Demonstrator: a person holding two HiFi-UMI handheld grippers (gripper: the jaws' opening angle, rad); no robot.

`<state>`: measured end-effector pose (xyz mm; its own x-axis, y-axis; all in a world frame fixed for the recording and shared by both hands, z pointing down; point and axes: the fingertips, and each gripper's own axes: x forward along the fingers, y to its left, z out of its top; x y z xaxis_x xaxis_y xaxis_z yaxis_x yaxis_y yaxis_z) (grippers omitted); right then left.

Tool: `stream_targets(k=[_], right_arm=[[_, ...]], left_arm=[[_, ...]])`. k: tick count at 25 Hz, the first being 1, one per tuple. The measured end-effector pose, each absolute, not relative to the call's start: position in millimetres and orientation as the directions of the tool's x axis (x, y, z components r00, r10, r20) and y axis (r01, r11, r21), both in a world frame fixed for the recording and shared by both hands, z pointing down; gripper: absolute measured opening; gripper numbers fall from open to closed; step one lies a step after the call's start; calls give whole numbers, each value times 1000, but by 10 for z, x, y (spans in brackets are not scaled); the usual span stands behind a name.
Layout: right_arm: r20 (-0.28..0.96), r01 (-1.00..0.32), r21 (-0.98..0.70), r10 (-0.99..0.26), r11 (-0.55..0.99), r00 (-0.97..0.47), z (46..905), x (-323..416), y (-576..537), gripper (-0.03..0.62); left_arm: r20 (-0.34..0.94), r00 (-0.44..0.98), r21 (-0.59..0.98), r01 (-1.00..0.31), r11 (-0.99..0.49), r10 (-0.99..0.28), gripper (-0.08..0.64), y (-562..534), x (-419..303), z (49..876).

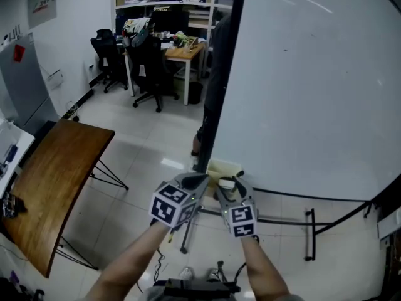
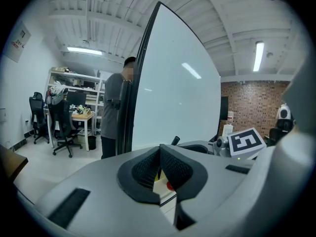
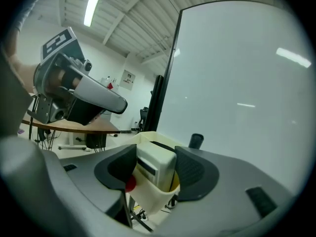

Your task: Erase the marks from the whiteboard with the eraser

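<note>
left gripper [image 2: 160,149]: we hold its grey moulded jaws shut tip to tip, ribbed black pads empty.
right gripper [image 3: 155,151]: we press its ribbed pads against the eraser [image 3: 157,164].
eraser: cream plastic block, upright in the tray [image 3: 148,197].
tray: smooth cream lip, below the board's near corner.
whiteboard [image 1: 313,86]: glossy white, dark-framed, far right.

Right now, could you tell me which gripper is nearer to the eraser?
Right. The right gripper has the eraser between its jaws, in the cream holder; the left gripper sits just left of it, jaws together.
</note>
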<state>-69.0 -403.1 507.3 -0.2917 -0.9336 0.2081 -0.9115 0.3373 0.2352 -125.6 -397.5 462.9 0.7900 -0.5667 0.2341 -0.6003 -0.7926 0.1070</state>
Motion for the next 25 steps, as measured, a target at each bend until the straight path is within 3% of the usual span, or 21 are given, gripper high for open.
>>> stream_targets(k=[12, 22, 25], right_arm=[[213, -932, 143, -930, 333, -300, 5051, -526, -3953, 258], [14, -959, 45, -960, 280, -280, 4079, 23, -3644, 258], [-33, -970, 76, -972, 230, -233, 3693, 311, -3515, 198]], left_arm=[[246, 804, 96, -576, -812, -541, 3, -3968, -1082, 4694], [130, 856, 27, -507, -862, -500, 3, -3957, -600, 4100], [74, 878, -15, -473, -881, -473, 3, -3917, -404, 3788]])
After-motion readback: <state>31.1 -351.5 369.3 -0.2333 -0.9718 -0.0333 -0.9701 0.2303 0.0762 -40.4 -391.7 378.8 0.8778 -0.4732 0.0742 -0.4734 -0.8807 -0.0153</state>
